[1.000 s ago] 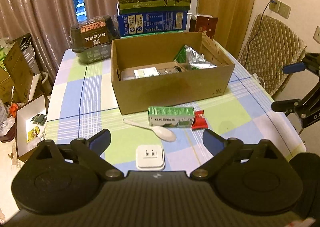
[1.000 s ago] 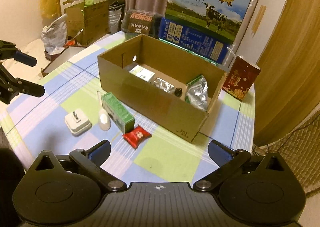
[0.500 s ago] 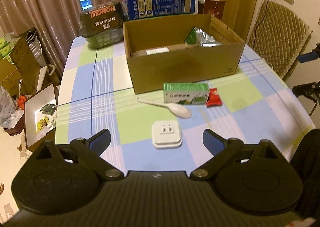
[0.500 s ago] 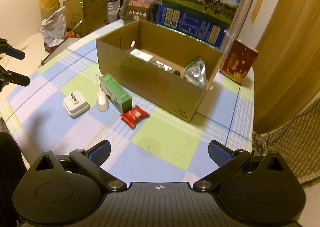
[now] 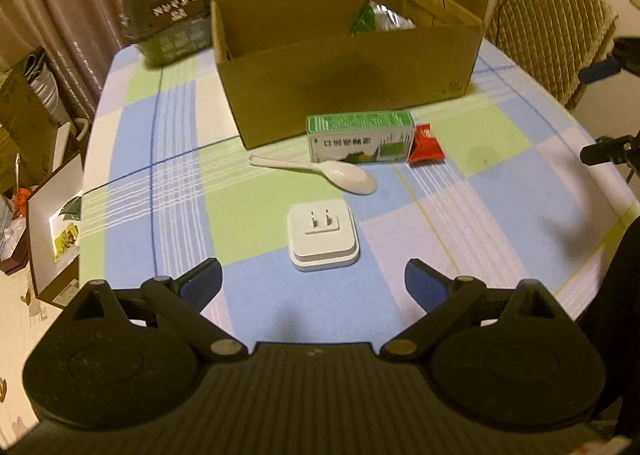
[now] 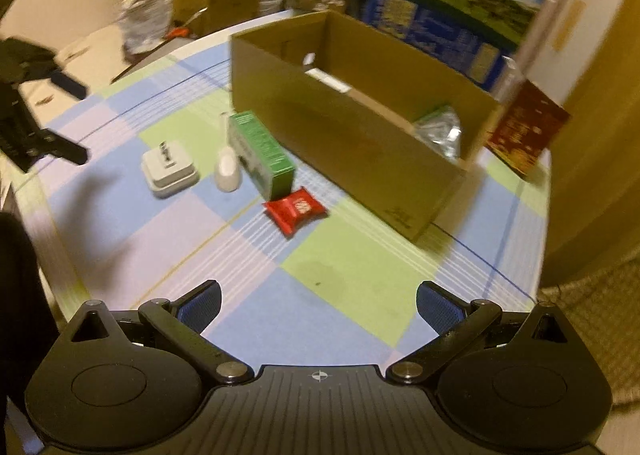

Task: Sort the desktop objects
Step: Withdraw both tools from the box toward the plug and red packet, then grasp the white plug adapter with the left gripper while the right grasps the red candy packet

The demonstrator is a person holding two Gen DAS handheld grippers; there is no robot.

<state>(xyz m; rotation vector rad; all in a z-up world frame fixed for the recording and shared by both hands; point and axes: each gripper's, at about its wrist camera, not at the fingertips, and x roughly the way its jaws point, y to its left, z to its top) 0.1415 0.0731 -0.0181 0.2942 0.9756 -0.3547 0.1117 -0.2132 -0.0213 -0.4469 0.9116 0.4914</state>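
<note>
Lying mid-worktop (image 5: 180, 175): plug (image 5: 322, 237), spoon (image 5: 320, 171), green box (image 5: 360, 137), red packet (image 5: 427, 146), carton (image 5: 352, 71) behind. Left tongs (image 5: 313, 283), right tongs (image 6: 318, 305): both released, empty.

Left gripper (image 5: 313, 282): jaws spread wide, nothing between them; both blue-padded fingers (image 5: 202, 282) project upward from the lower edge of the left wrist frame, the black body filling the bottom. The same unit appears at the left edge of the right wrist frame (image 6: 60, 119), fingers parted, somewhat blurred. Right gripper (image 6: 318, 305): jaws likewise wide apart and empty, blue pads visible at lower centre of its own frame. It also shows at the right edge of the left wrist frame (image 5: 604, 111), fingers separated. A dark sleeve (image 6: 20, 295) occupies the lower left of the right wrist frame.
</note>
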